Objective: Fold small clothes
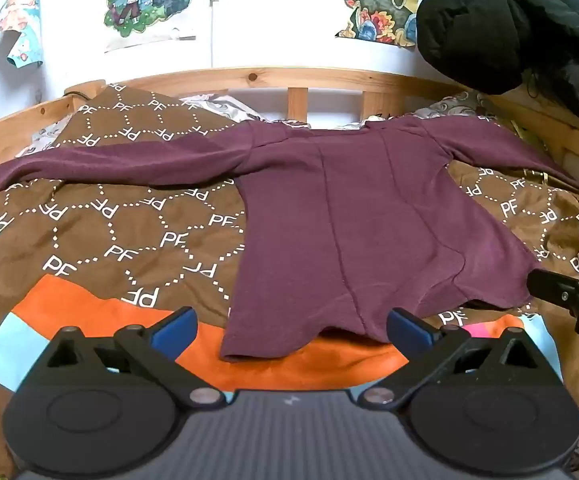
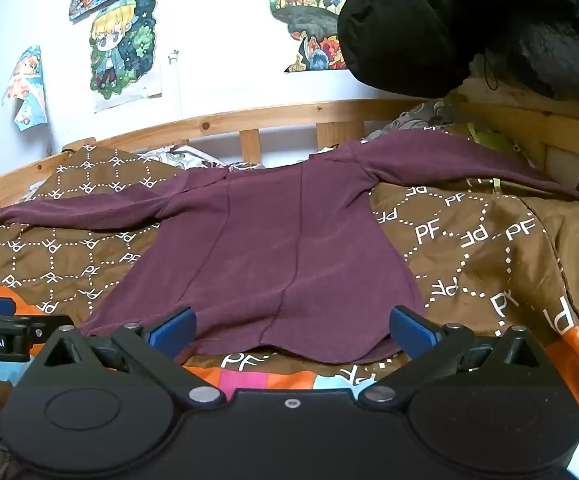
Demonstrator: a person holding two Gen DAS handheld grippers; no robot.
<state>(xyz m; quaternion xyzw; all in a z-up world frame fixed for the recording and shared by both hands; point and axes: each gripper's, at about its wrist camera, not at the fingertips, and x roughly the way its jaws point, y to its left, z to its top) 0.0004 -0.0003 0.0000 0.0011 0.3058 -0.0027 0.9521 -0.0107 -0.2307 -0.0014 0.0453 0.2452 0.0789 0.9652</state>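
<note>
A maroon long-sleeved top [image 1: 329,216] lies spread flat, sleeves outstretched, on a brown patterned bedspread [image 1: 129,232]; the left gripper [image 1: 291,328] and right gripper [image 2: 291,328] hover at its near hem, jaws spread wide, grasping nothing.

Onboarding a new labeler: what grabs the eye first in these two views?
The dark maroon long-sleeved knit top dominates, spread flat mid-bed with both sleeves out, on a brown quilted blanket printed with white PF hexagons. Both pairs of blue-tipped tongs, left and right, sit open at its hem, gripping nothing. A bulky black padded jacket looms upper right, over the wooden bed rail.
</note>
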